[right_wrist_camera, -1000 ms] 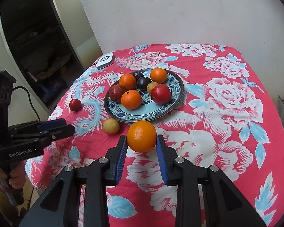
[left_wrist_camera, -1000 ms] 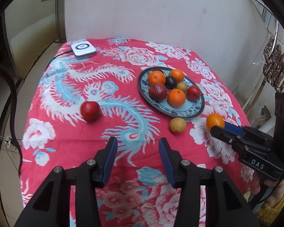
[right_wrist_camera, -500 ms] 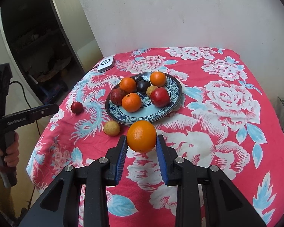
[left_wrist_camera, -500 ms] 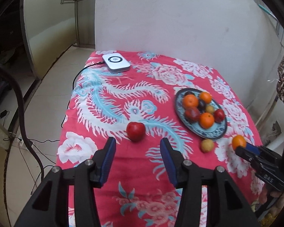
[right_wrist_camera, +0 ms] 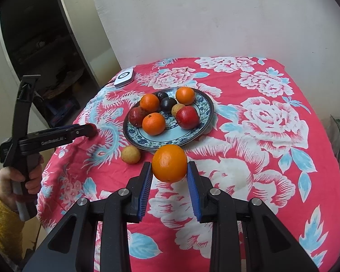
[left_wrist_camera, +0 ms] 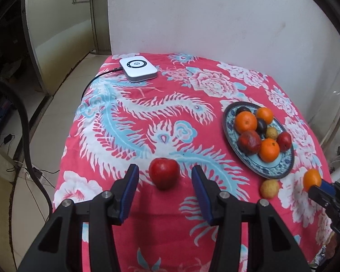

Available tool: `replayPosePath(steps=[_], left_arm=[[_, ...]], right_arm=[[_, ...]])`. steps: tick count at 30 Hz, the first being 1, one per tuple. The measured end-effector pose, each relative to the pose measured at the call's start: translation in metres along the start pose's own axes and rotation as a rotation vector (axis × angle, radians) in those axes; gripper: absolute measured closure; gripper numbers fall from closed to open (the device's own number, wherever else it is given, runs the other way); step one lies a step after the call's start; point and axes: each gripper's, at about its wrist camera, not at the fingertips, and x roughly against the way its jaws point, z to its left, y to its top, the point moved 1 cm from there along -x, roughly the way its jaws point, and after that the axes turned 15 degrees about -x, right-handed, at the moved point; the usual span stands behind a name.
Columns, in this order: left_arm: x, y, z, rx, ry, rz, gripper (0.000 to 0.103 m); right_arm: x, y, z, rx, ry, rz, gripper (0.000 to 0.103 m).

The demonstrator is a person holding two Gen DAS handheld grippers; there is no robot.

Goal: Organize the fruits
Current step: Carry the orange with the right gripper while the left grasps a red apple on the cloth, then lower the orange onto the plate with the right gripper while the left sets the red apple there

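White wall is rising behind a table draped in a red flowered cloth (left_wrist_camera: 129,136). From the left wrist view, the left tongs (left_wrist_camera: 165,181) are standing spread, pinching nothing, with a red apple (left_wrist_camera: 163,172) lying on the cloth between the tips, clear of both pads. A white box (left_wrist_camera: 138,69) with a cable is sitting at the far edge. To the right, a blue patterned plate (left_wrist_camera: 281,170) is holding oranges, red fruit, dark plums and a small yellow fruit; another yellow fruit (left_wrist_camera: 269,188) is lying just beside its rim.

From the right wrist view, the right tongs (right_wrist_camera: 169,172) are pinching an orange (right_wrist_camera: 169,166), holding it above the cloth near the plate (right_wrist_camera: 205,117). A hand (right_wrist_camera: 15,181) in a yellow sleeve is gripping the left tongs' handle.
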Motion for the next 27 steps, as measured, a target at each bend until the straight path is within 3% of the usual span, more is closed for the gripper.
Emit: replayPosePath(steps=[2,9,17,27], left_arm=[[-0.003,0.001,0.001,0.006,0.0,0.002,0.053],[-0.011,-0.004,0.003,0.03,-0.024,0.018,0.07],[-0.004,-0.002,0.003,0.06,-0.069,-0.004,0.071],[0.018,0.021,-0.024,0.017,-0.135,-0.075,0.071]], right_arm=[[0.0,0.001,0.0,-0.002,-0.001,-0.001,0.071],[0.0,0.001,-0.002,-0.003,-0.002,-0.001,0.071],[-0.001,0.006,-0.005,0.0,-0.009,-0.005,0.071],[-0.003,0.018,-0.006,0.017,-0.028,-0.022,0.071]])
